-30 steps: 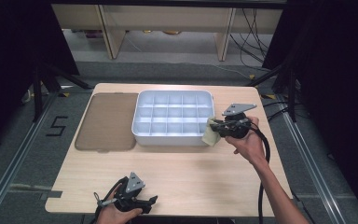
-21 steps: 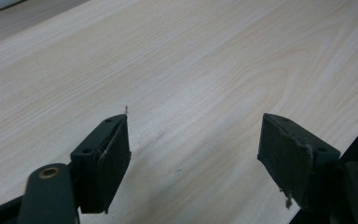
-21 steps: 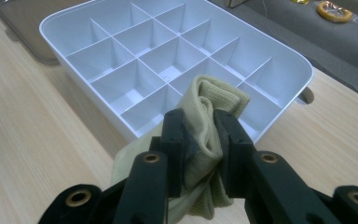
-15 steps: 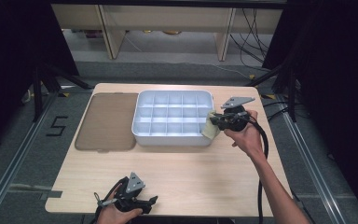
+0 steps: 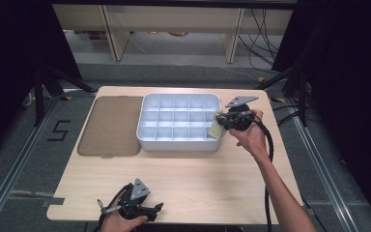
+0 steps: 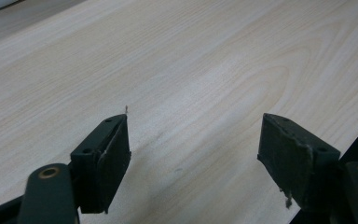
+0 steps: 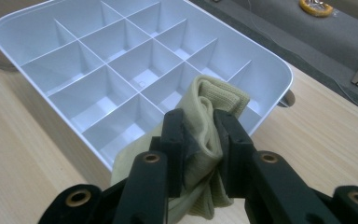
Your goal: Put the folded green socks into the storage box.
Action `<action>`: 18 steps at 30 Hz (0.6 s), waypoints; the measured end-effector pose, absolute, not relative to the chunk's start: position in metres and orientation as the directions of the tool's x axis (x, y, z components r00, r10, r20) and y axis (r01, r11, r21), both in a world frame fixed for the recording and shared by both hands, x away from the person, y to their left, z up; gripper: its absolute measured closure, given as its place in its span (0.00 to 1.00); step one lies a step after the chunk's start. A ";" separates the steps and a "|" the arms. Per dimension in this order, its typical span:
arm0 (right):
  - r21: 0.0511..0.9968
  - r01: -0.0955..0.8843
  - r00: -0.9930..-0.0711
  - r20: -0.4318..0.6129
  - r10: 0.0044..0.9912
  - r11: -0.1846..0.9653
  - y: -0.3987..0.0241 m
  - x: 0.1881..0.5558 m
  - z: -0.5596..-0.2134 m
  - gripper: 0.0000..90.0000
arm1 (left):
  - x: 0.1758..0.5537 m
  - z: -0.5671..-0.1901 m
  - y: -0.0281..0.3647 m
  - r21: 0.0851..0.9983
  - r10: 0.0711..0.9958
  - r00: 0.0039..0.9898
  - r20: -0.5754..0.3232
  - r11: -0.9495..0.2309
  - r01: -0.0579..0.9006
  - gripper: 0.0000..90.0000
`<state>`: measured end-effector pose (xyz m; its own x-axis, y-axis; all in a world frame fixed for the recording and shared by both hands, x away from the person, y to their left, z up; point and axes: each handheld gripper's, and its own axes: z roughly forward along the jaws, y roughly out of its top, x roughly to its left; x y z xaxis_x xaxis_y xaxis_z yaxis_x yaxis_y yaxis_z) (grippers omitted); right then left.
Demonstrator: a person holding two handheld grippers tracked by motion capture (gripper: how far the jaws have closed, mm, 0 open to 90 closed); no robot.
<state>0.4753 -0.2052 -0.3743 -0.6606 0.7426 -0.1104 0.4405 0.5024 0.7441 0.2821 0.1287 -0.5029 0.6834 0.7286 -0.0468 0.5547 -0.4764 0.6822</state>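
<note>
Carrying a rolled sock to the divider tray, right tool clamped on it.

Tabletop [image 5: 183, 174] first: light wood, with a brown lid [image 5: 110, 125] lying flat just beside the tray's left edge. White compartment tray [image 5: 178, 122] sits mid-tabletop, every cell that shows is empty. Right tool [image 7: 200, 140] has its jaws narrow and pinching the pale yellow-green sock [image 7: 209, 116], which hangs at the tray's right-hand edge, over the rim and not yet inside any cell. Left tool [image 6: 193, 154] rests low at the near tabletop edge, jaws wide, nothing between them. Risks as I read it: the grip is on a fold, so the roll could loosen and slump across a divider wall; dropping this close to the rim could spill it outside; a jaw catching the rim could shove the light tray toward the lid.
</note>
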 end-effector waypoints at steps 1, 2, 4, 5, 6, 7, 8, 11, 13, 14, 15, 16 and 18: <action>0.744 0.429 -0.664 -0.125 0.738 0.512 -0.205 0.479 -0.375 0.83 | 0.282 -0.503 0.129 0.682 0.728 0.684 -0.048 -0.476 0.555 0.27; 0.738 0.440 -0.660 -0.121 0.742 0.512 -0.203 0.479 -0.375 0.83 | 0.282 -0.503 0.129 0.682 0.728 0.684 -0.046 -0.477 0.555 0.27; 0.735 0.441 -0.659 -0.124 0.742 0.515 -0.203 0.481 -0.375 0.83 | 0.282 -0.503 0.129 0.682 0.728 0.684 -0.048 -0.477 0.555 0.27; 0.734 0.441 -0.659 -0.126 0.742 0.516 -0.201 0.481 -0.375 0.83 | 0.282 -0.503 0.128 0.682 0.729 0.683 -0.047 -0.476 0.555 0.27; 0.731 0.447 -0.653 -0.127 0.746 0.516 -0.200 0.483 -0.375 0.83 | 0.282 -0.503 0.129 0.682 0.729 0.683 -0.046 -0.477 0.554 0.27; 0.731 0.447 -0.653 -0.127 0.746 0.516 -0.200 0.483 -0.375 0.83 | 0.282 -0.503 0.129 0.682 0.729 0.683 -0.046 -0.477 0.554 0.27; 0.734 0.445 -0.650 -0.130 0.749 0.513 -0.198 0.484 -0.375 0.83 | 0.282 -0.503 0.129 0.682 0.728 0.684 -0.045 -0.478 0.554 0.27; 0.724 0.447 -0.655 -0.135 0.743 0.525 -0.196 0.487 -0.375 0.83 | 0.282 -0.503 0.129 0.682 0.729 0.684 -0.043 -0.479 0.553 0.27; 0.715 0.453 -0.654 -0.138 0.743 0.532 -0.195 0.489 -0.377 0.83 | 0.282 -0.503 0.129 0.682 0.728 0.684 -0.042 -0.480 0.552 0.27; 0.712 0.456 -0.651 -0.142 0.746 0.534 -0.194 0.492 -0.379 0.83 | 0.282 -0.503 0.129 0.682 0.727 0.686 -0.042 -0.481 0.551 0.27; 0.712 0.456 -0.651 -0.142 0.746 0.534 -0.194 0.492 -0.379 0.83 | 0.282 -0.503 0.129 0.682 0.727 0.686 -0.040 -0.482 0.550 0.27; 0.712 0.455 -0.650 -0.145 0.746 0.535 -0.194 0.493 -0.381 0.83 | 0.282 -0.503 0.129 0.682 0.728 0.684 -0.042 -0.480 0.552 0.27; 0.706 0.458 -0.648 -0.151 0.746 0.541 -0.193 0.496 -0.384 0.83 | 0.282 -0.502 0.129 0.685 0.729 0.683 -0.043 -0.476 0.551 0.27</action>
<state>0.4955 -0.1931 -0.3840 -0.6482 0.7463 -0.1511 0.4581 0.5407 0.7055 0.2820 0.1289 -0.5025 0.6835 0.7287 -0.0430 0.5508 -0.4762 0.6855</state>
